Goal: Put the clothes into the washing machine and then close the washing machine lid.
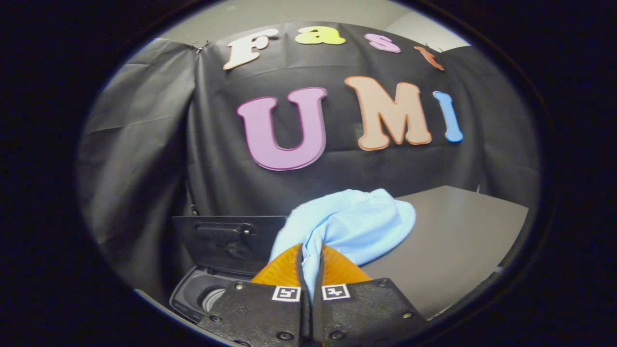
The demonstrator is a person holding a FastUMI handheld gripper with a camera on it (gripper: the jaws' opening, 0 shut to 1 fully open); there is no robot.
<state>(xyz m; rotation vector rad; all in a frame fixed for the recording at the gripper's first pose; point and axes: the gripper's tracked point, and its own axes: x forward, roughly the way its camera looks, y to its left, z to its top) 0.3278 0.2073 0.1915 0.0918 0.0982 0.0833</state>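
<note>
Gripping cloth w/ claw, bunch extending ahead

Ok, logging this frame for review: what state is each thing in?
gripper: shut on the cloth, lifted
light blue cloth: pinched between the fingers, bunched, hanging beyond them
washing machine lid: open, standing upright
washing machine opening: uncovered, below the fingers
grey table: bare where visible

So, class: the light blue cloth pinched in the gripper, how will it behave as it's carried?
The cloth is probably floppy: it bunches and folds above the gripper, whose fingers are shut on it. It looks light, held by one pinched fold. It will likely drape and sag on the way to the washing machine.
</note>
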